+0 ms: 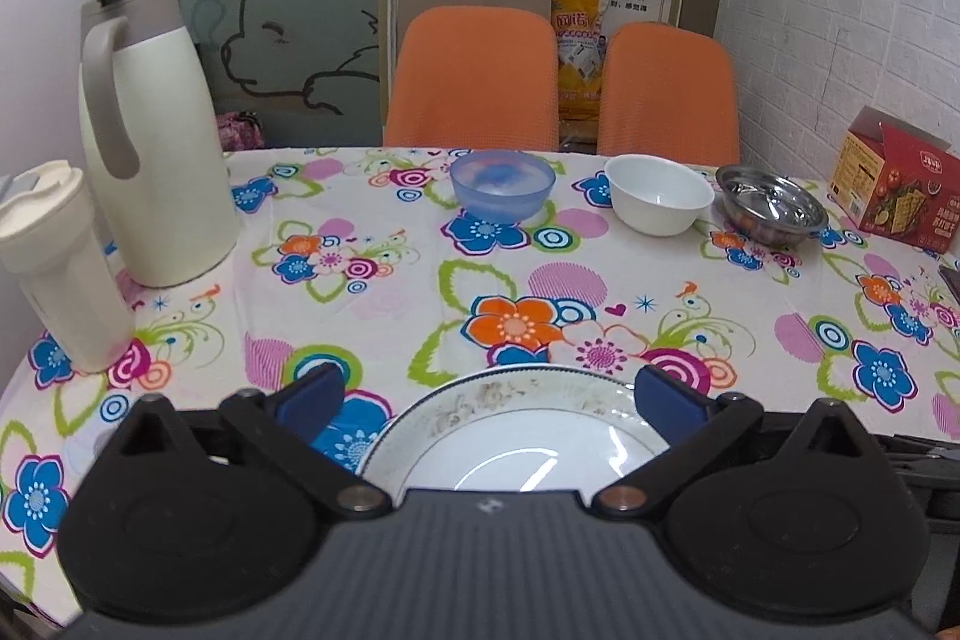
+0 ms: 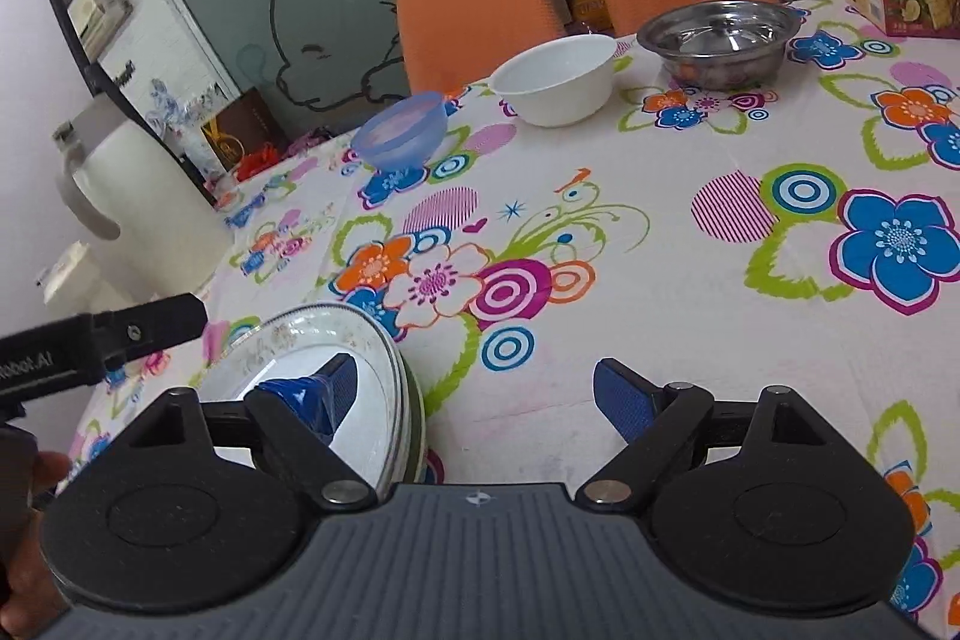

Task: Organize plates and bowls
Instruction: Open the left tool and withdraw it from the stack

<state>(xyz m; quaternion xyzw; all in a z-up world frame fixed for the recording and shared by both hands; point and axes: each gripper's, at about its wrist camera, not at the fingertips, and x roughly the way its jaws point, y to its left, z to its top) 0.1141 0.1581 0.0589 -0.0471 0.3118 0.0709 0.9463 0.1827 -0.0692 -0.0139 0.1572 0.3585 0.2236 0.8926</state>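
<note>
Lying flat on the flower-patterned worktop (image 1: 420, 280), the round white patterned-rim porcelain plate stack (image 1: 510, 436) sits between the wide-open, empty left gripper (image 1: 489, 394) fingers; the right gripper (image 2: 474, 394), equally spread and empty, straddles the stack's right edge.

Floral-clothed table (image 1: 660, 274) bearing bowls (image 1: 657, 194), plates (image 1: 510, 436), jug (image 1: 156, 142).

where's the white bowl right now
In the left wrist view, the white bowl sits at the table's far edge, between the blue bowl and the steel bowl.
</note>
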